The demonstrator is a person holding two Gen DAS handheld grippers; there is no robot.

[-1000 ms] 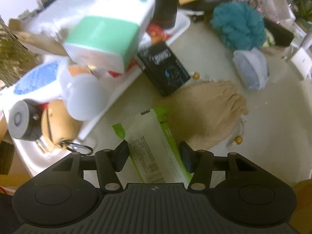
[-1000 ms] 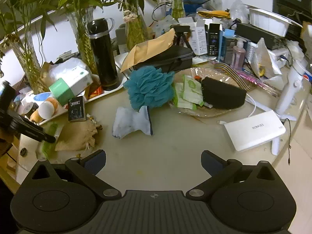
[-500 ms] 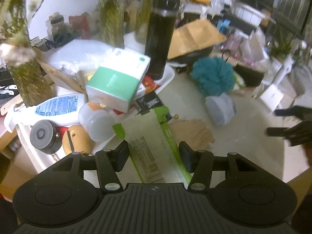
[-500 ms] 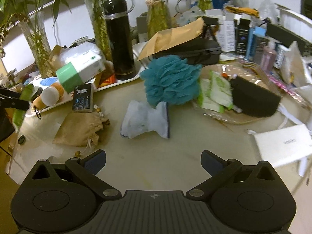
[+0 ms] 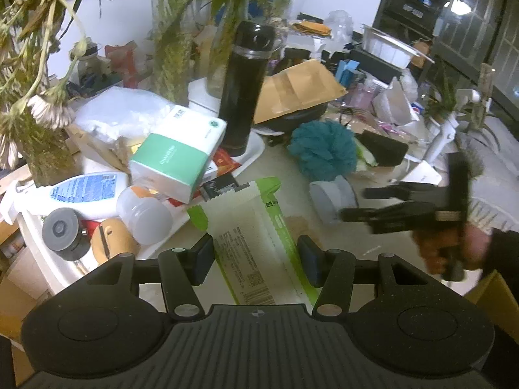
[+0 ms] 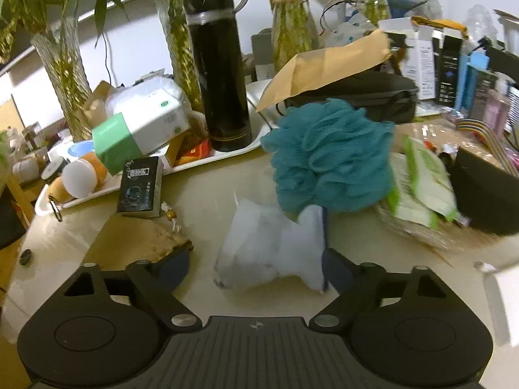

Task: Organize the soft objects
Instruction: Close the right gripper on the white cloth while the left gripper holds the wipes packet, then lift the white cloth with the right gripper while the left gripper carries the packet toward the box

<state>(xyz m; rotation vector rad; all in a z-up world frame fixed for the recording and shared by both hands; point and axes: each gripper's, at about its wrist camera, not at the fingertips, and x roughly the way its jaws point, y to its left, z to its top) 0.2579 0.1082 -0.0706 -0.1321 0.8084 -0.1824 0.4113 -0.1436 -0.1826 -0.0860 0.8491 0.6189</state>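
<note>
Left wrist view: your left gripper (image 5: pixel 254 256) has its jaws clamped on the green-and-white packet (image 5: pixel 249 227), held above the tabletop (image 5: pixel 279 165) in front of the black flask (image 5: pixel 243 87). Right wrist view: your right gripper (image 6: pixel 259 264) has its jaws spread wide around the pale blue cloth (image 6: pixel 275 246), which lies on the tabletop in front of the flask, touching the teal bath pouf (image 6: pixel 327 152).
</note>
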